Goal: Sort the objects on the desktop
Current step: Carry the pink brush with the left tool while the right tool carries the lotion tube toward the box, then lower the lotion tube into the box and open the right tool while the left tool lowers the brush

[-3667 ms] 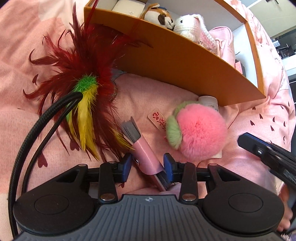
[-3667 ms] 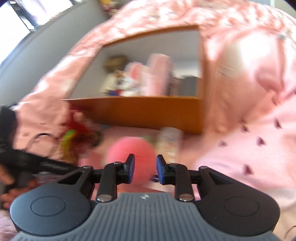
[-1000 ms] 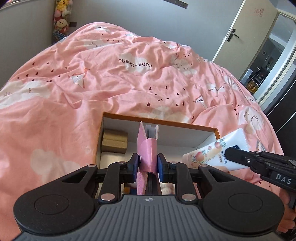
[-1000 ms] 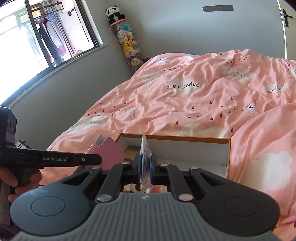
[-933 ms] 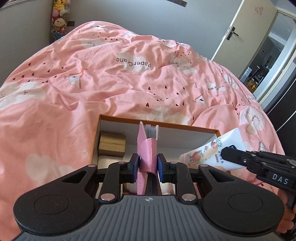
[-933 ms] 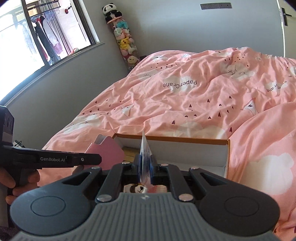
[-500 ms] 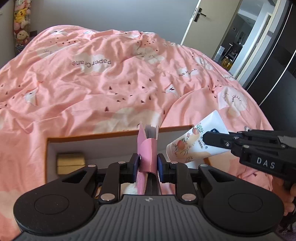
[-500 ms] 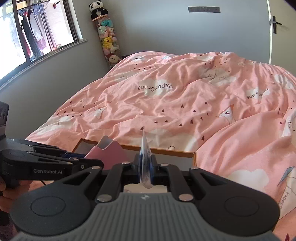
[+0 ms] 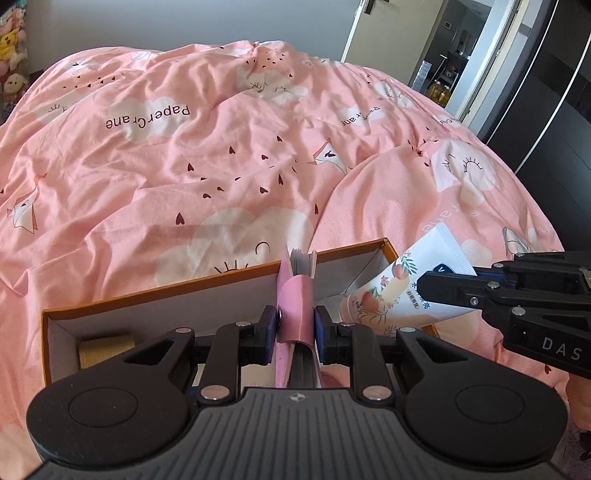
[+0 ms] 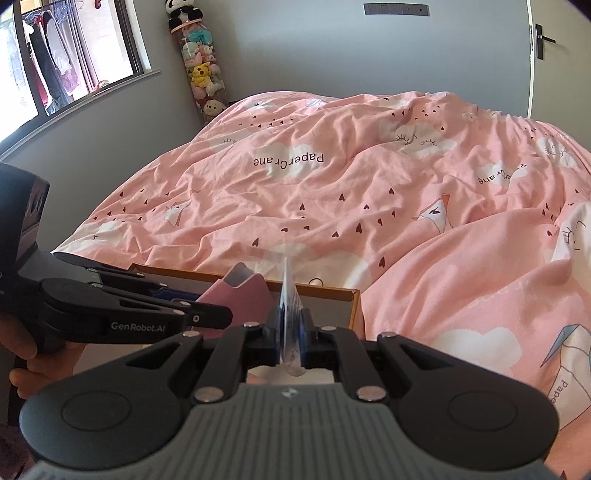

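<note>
My left gripper is shut on a pink notebook, held upright on its edge with grey pages showing at the top. It hangs over the open orange box lying on the pink bedspread. My right gripper is shut on the flat end of a white cream tube with peach print, seen edge-on as a thin tube in the right wrist view. The tube's cap end points down over the box's right corner. The notebook and left gripper appear at left in the right wrist view.
A tan block sits inside the box at its left end. The rumpled pink duvet covers the bed all around. A person's hand holds the left tool. A window, a column of plush toys and a door line the walls.
Both grippers have swung right and sunk a little toward the box, the left one rolling; the box now appears tilted and further left. Both grips are unchanged.
</note>
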{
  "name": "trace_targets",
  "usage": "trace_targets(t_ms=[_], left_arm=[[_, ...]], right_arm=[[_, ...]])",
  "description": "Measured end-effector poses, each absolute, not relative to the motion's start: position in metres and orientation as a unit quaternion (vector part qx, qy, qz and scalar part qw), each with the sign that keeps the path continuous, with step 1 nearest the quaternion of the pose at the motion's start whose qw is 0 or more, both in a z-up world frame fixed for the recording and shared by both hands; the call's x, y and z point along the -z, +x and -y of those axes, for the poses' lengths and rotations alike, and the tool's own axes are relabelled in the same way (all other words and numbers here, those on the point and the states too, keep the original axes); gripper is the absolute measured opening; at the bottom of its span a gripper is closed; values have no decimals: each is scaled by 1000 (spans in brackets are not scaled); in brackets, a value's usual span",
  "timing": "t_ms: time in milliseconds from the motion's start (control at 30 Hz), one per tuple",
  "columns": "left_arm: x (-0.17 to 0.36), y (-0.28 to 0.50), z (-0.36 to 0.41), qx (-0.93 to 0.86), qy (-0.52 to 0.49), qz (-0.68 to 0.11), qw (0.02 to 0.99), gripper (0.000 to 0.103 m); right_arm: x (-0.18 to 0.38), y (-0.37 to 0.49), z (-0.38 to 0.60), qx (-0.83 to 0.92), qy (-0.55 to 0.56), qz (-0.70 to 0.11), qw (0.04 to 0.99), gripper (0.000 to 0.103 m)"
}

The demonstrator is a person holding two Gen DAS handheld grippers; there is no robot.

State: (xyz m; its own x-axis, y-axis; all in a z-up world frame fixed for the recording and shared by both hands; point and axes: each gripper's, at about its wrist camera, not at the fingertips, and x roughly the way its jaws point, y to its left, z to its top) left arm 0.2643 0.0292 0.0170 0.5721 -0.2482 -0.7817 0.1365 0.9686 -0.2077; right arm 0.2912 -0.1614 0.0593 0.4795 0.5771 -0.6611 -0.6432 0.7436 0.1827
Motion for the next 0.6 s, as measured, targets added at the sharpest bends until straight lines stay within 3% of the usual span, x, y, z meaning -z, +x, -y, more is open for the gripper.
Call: trace_targets(t_ms=[167, 367, 600], left_arm=[[-28, 250, -35, 136, -11, -421, 897, 25], [-42, 247, -23, 184, 140, -400, 887, 24], [-10, 250, -10, 253, 297, -427, 815, 24]], right_arm=[[-52, 293, 156, -366, -46, -373, 851, 9], [-49, 296, 146, -380, -47, -376, 844, 9], [-43, 301, 125, -404, -70, -379, 830, 10]])
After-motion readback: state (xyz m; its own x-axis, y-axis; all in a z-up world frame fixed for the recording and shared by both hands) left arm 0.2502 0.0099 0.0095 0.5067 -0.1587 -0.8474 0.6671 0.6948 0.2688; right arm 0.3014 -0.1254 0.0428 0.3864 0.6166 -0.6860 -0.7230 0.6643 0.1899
